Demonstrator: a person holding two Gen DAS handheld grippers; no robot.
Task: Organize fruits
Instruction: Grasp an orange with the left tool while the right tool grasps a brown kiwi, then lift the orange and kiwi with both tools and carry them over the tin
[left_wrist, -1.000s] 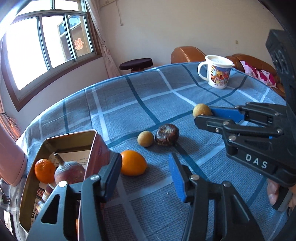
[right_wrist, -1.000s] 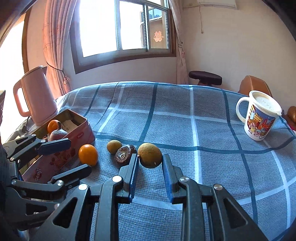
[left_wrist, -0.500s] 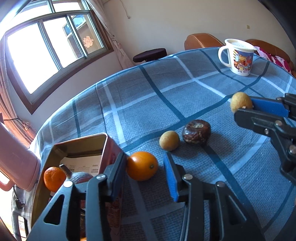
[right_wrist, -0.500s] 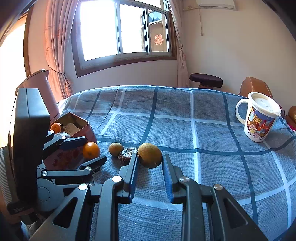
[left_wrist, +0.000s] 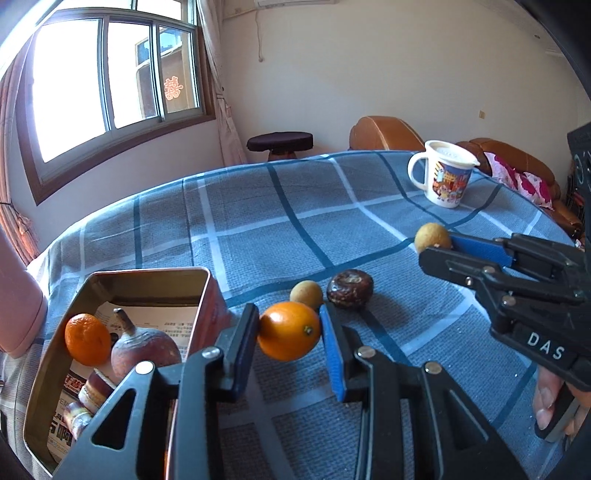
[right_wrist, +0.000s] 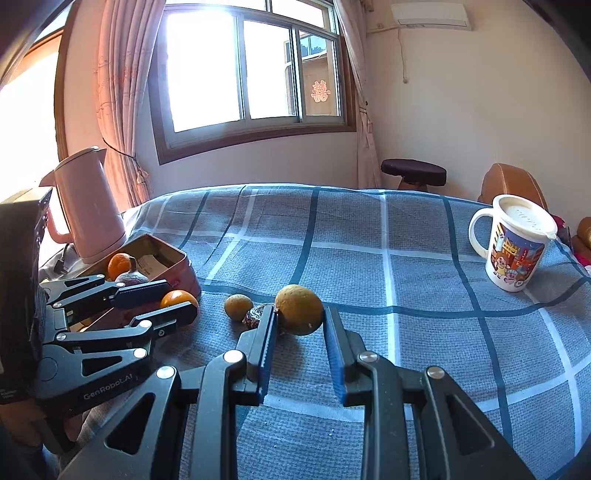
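Observation:
My left gripper (left_wrist: 289, 332) is shut on an orange (left_wrist: 289, 329) and holds it just right of the open tin (left_wrist: 207, 295), which holds a small orange (left_wrist: 87, 339) and a brown fruit (left_wrist: 146, 350). My right gripper (right_wrist: 299, 325) is shut on a yellow-brown fruit (right_wrist: 300, 309), seen at the right of the left wrist view (left_wrist: 432, 237). A small yellowish fruit (left_wrist: 306, 292) and a dark wrinkled fruit (left_wrist: 349, 288) lie on the blue checked cloth between the grippers.
A lidded cartoon mug (left_wrist: 445, 177) stands at the far right of the table. A pink kettle (right_wrist: 90, 206) stands behind the tin (right_wrist: 162, 258) at the left edge. A stool (right_wrist: 413, 173) and brown sofa (left_wrist: 384, 134) lie beyond the table.
My left gripper has moved forward and closed on the orange beside the tin. My right gripper keeps its hold on the yellow-brown fruit.

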